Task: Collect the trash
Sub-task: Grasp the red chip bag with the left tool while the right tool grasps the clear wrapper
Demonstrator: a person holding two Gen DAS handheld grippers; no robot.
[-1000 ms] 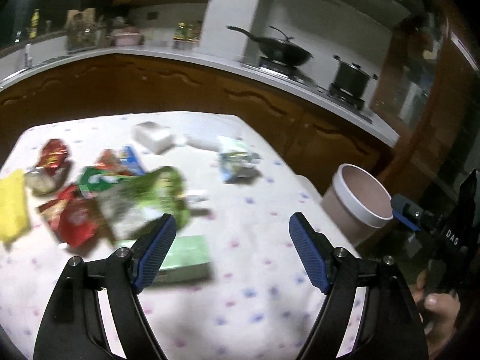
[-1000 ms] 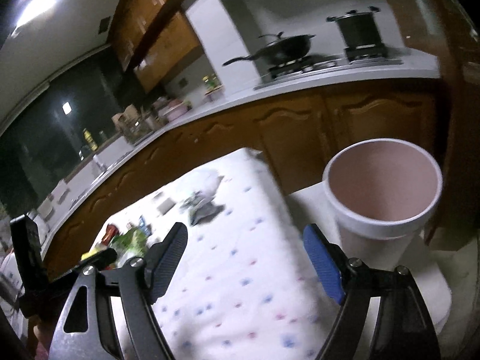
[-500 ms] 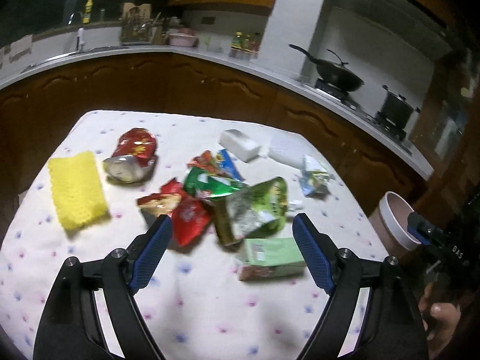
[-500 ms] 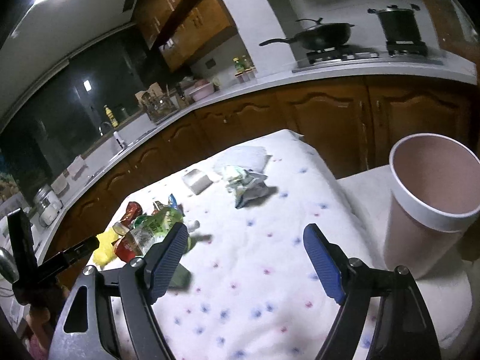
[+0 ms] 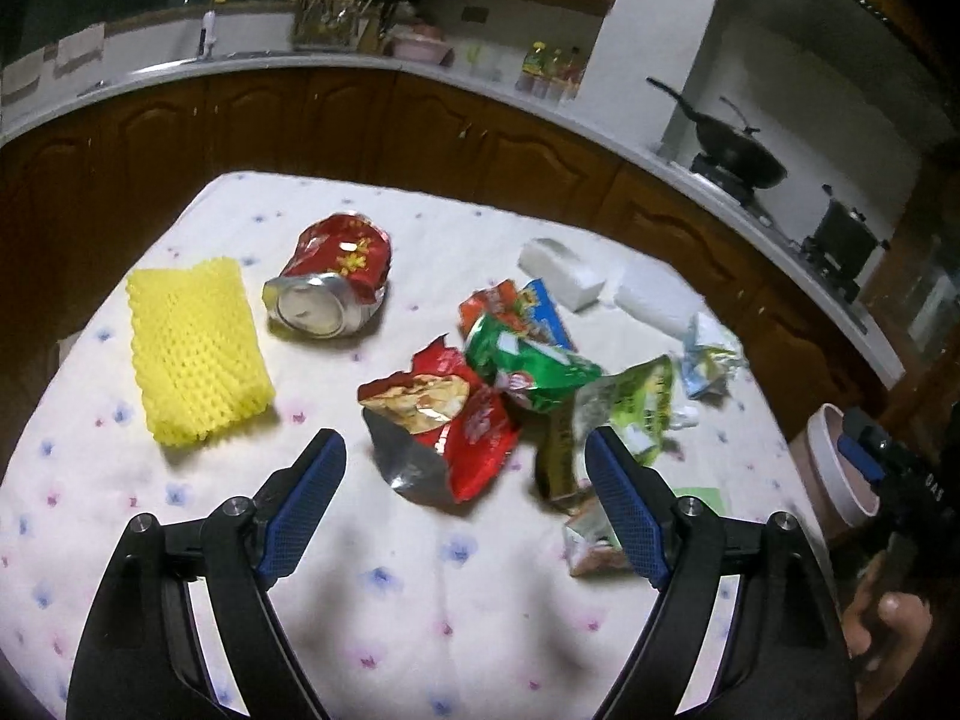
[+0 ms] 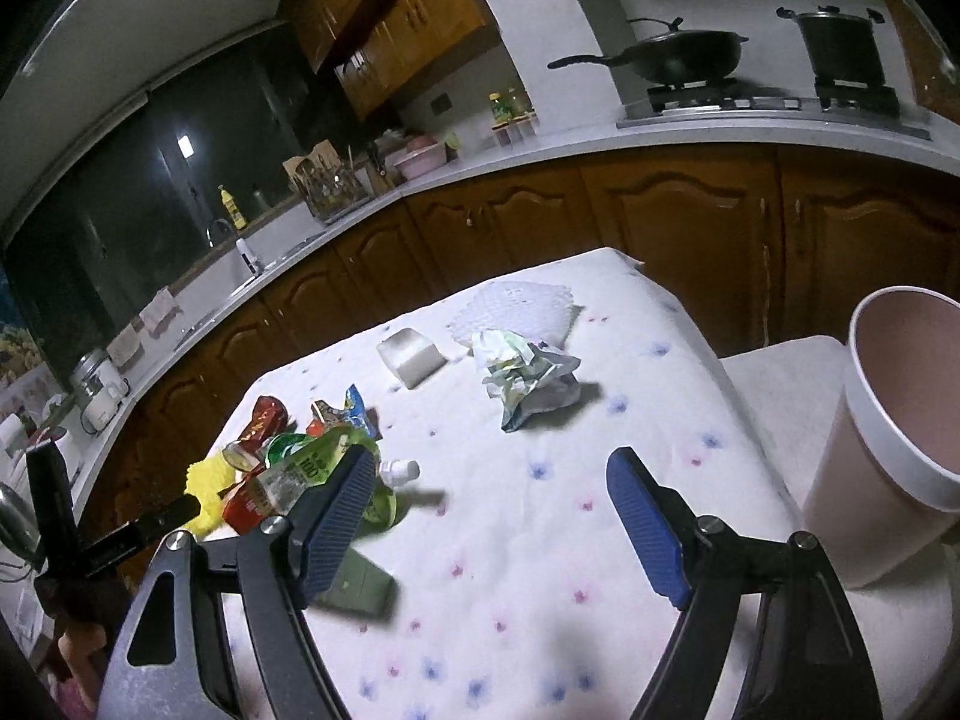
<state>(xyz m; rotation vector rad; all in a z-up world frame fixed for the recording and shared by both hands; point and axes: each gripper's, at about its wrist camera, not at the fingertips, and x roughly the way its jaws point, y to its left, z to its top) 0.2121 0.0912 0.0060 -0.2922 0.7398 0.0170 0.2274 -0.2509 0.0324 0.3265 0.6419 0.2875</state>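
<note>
Trash lies on a flowered tablecloth: a yellow foam net, a crushed red can, a red snack bag, a green wrapper, a green pouch, a crumpled wrapper and a green carton. My left gripper is open and empty, just short of the red snack bag. My right gripper is open and empty over bare cloth. A pink bin with a white rim stands right of the table.
A white block and white foam sheet lie at the table's far side. Brown cabinets and a white counter curve behind, with a wok and pot on the stove.
My left gripper has swung left, from the bin side to over the pile of wrappers. My right gripper has turned left too, so the bin has slid to the right edge.
</note>
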